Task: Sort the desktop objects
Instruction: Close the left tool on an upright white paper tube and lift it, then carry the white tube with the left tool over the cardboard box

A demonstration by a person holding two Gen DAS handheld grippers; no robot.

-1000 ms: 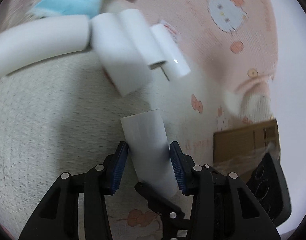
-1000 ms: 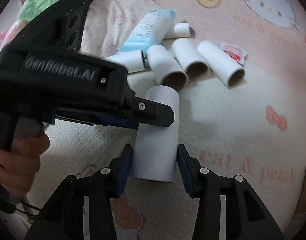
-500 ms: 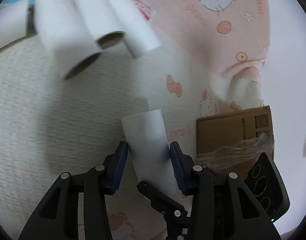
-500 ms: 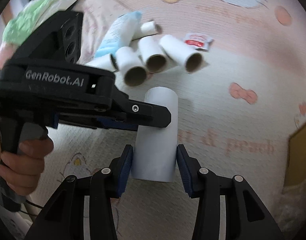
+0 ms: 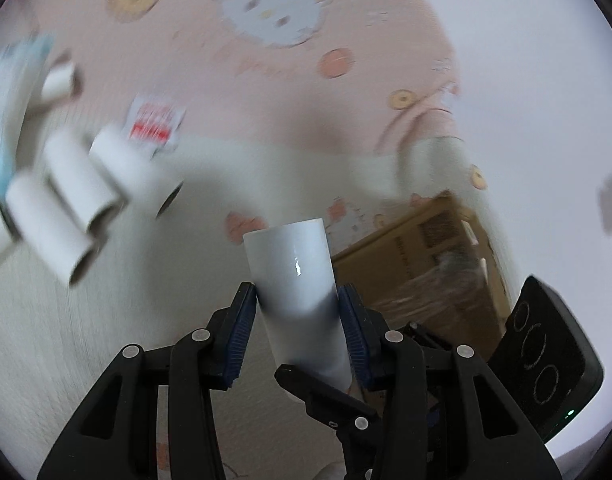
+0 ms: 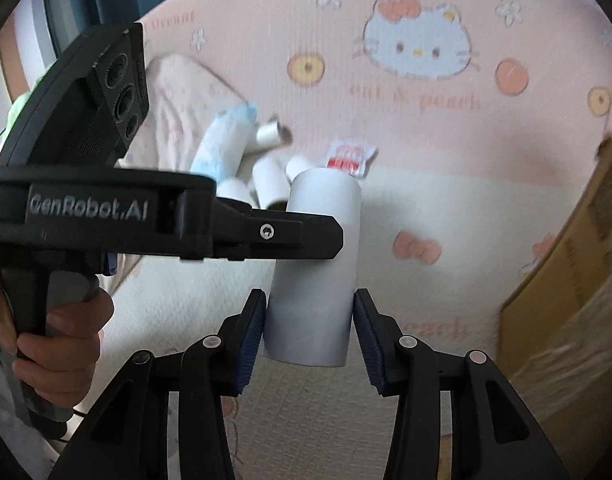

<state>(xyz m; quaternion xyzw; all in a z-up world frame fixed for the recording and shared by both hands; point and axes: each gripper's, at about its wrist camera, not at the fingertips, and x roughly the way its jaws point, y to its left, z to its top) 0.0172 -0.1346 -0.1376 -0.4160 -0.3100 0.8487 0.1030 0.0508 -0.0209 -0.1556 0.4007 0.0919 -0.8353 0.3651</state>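
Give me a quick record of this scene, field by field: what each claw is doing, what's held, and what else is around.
left claw: shut on the white tube
right claw: pads beside the same tube, tiny gaps visible; grip unclear
other tubes: lying in a loose group on the blanket
red-and-white packet: flat beside that group
blue-and-white pouch: next to the tubes
cardboard box: off to the right

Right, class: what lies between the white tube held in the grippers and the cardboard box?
Only bare blanket with pink bow prints separates the white tube from the cardboard box; no object lies there. The right wrist view shows it.
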